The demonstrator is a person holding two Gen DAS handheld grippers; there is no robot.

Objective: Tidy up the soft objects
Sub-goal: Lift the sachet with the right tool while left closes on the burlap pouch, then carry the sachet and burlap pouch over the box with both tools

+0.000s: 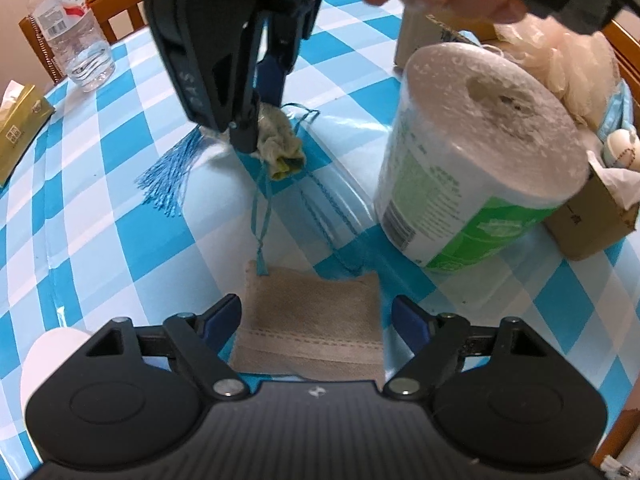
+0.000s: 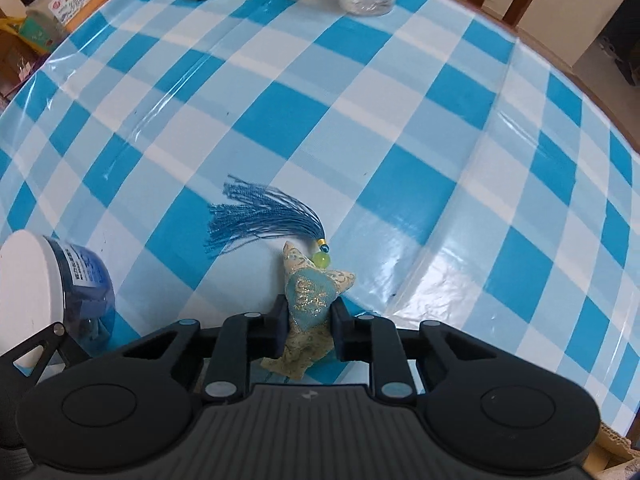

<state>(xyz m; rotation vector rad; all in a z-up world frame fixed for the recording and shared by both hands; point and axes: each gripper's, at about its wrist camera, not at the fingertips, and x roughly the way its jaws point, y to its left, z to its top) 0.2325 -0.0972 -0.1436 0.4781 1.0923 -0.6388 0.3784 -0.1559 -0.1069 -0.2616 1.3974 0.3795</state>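
Note:
My right gripper (image 2: 308, 314) is shut on a small blue and cream sachet (image 2: 310, 300) with a green bead and a blue tassel (image 2: 256, 216) that trails on the checked tablecloth. In the left wrist view the same gripper (image 1: 256, 136) comes down from above and pinches the sachet (image 1: 280, 140), tassel (image 1: 168, 176) at its left, thin blue cord (image 1: 262, 216) running toward me. My left gripper (image 1: 316, 316) is open, its jaws either side of a folded beige towel (image 1: 312, 320) lying flat on the table.
A wrapped paper roll (image 1: 476, 152) stands right of the towel, with a cardboard box (image 1: 592, 216) and a cream bath pouf (image 1: 568, 64) behind it. A water bottle (image 1: 68, 28) and gold tissue pack (image 1: 20, 128) sit far left. A blue jar with white lid (image 2: 52, 292) stands by my right gripper.

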